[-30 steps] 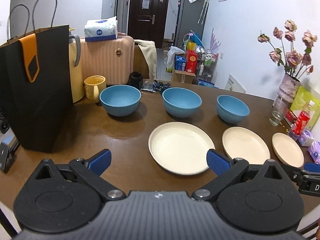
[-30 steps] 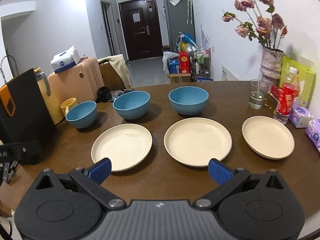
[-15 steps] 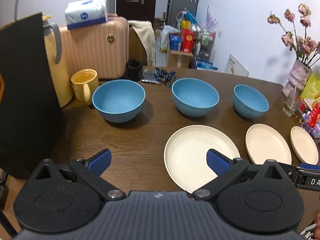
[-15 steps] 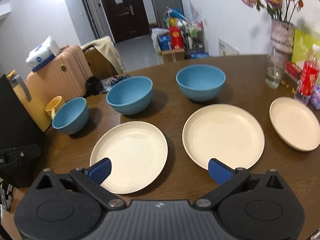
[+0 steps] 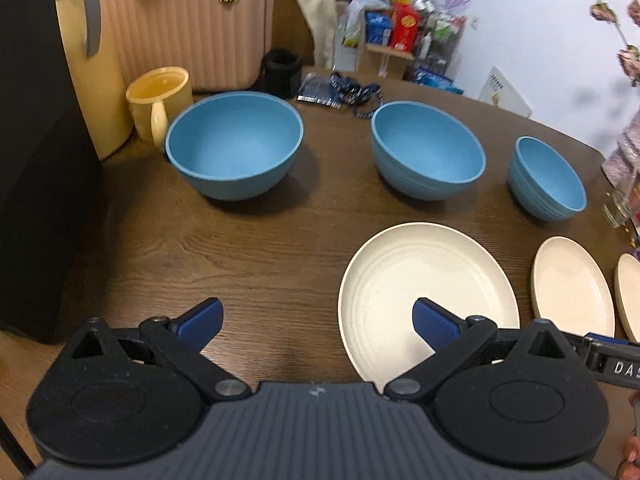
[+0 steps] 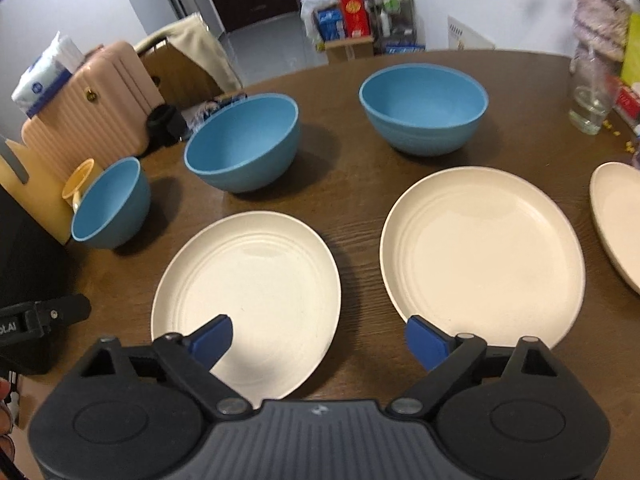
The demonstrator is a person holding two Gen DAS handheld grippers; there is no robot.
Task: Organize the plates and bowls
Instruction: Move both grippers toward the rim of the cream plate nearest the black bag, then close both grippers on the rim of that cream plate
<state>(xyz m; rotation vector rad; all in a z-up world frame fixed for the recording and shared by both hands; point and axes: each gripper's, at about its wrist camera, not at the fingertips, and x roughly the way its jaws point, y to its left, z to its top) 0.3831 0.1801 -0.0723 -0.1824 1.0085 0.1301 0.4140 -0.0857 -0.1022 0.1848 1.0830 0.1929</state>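
- While the right gripper [image 6: 318, 334] points down at the brown wooden table [image 6: 360, 184], its blue-padded jaws are closing a little but are wide apart, and nothing is between the pads; under the gap there is only bare wood.
- Its left pad stands over the near edge of the left cream round plate [image 6: 246, 292], and its right pad over the near edge of the middle cream round plate [image 6: 482, 248], so the gap between these two plates lies straight ahead of the jaws.
- The left gripper [image 5: 316, 320] has its jaws open and empty too; its right pad hangs over the same left cream round plate [image 5: 428, 296], and its left pad over bare table.
- A round plate has no long axis, so I judge that only the near rim matters: each plate must be taken at the edge nearest to the pads.
- Farther out, three blue round bowls stand apart in a row behind the plates: the left bowl [image 5: 234, 144], the middle bowl [image 5: 428, 150], and the right bowl [image 6: 424, 106].
- A third cream plate [image 6: 618, 216] lies at the right edge, nearest to the right gripper.
- Nothing is stacked yet.
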